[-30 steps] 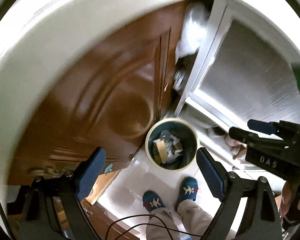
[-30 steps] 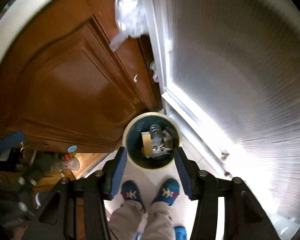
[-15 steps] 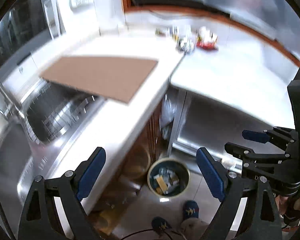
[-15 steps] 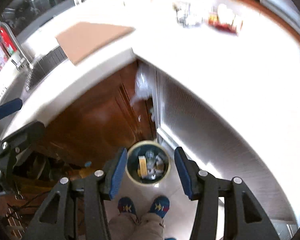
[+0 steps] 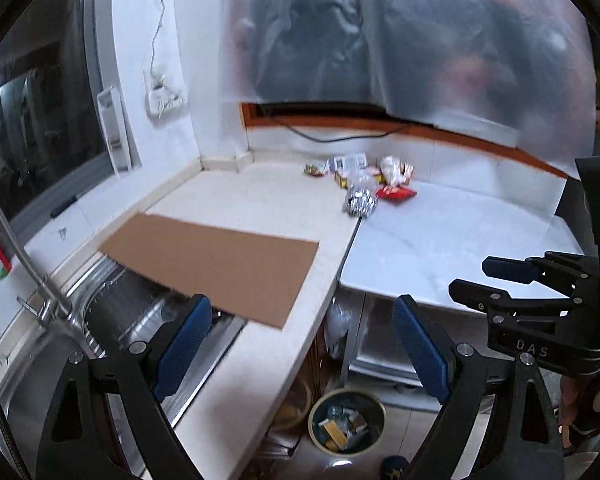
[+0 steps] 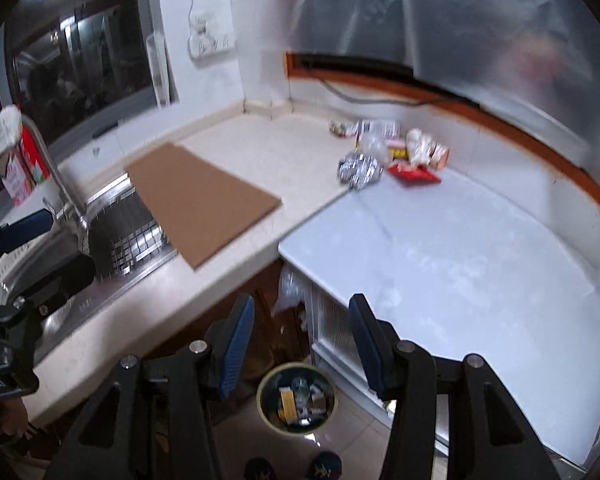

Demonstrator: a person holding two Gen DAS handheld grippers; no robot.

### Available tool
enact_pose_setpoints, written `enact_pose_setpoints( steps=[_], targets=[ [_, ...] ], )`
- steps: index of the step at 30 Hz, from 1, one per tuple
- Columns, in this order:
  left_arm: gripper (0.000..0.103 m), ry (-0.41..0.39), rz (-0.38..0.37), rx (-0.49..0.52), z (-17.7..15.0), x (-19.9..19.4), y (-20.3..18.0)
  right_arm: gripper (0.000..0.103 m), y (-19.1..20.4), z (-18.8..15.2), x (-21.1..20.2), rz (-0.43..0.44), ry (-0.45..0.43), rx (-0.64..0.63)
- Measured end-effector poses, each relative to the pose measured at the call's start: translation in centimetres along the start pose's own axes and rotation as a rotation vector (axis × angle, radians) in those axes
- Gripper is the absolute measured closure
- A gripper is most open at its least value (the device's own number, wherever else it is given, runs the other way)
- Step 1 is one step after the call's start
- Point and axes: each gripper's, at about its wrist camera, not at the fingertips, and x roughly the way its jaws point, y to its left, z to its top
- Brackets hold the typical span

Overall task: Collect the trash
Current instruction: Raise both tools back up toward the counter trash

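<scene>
Foil catches my eye first: a crumpled foil wrapper [image 5: 359, 204] sits at the near edge of a small litter pile in the back corner of the counter [image 5: 260, 196], with a red packet [image 5: 396, 193] just beside it and paler wrappers [image 5: 350, 162] behind. My left gripper [image 5: 302, 348] is released, fingers spread wide and holding nothing; my right gripper [image 6: 302, 346] is likewise parted and empty. Both hang well short of the pile, out over the counter's front edge.

I judge the step in hand to be the reach for the next piece. To do it well I would go for the foil wrapper, since it lies nearest and stands proud of the surface, coming in low and level so one finger slides under its edge instead of shoving it into the packet. The bin [image 6: 298, 398] stands on the floor below, between the wooden cabinet and the white unit, already part filled, so the carry back is short.

A cardboard sheet [image 5: 216, 266] overhangs the sink [image 5: 32, 360]; whether it counts as trash I cannot say. Motion blur smears the pile, so I cannot count the pieces or read any label, and the plastic film on the wall hides whatever is behind it.
</scene>
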Motion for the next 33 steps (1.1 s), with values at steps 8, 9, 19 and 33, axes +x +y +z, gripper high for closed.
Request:
enact_pose_setpoints(
  steps=[8,9,19,33],
  targets=[
    [0.012,-0.042,-0.035,0.038,1.6,0.3,-0.4,0.053,-1.0,1.6,-1.6,-0.061,-0.072,0.052],
    [0.012,-0.045,-0.039,0.044,1.7,0.4,-0.4,0.053,-1.2,1.8,-1.6,-0.068,-0.076,0.057],
    [0.012,-0.043,-0.064,0.04,4.4,3.2,-1.1,0.053,-4.4,5.4,-1.2,-0.112,-0.166,0.066],
    [0.012,0.106,-0.048,-0.007,12.7,16.5,-5.2,0.053,-14.8,10.6,8.9,-0.011,-0.06,0.105]
  ],
)
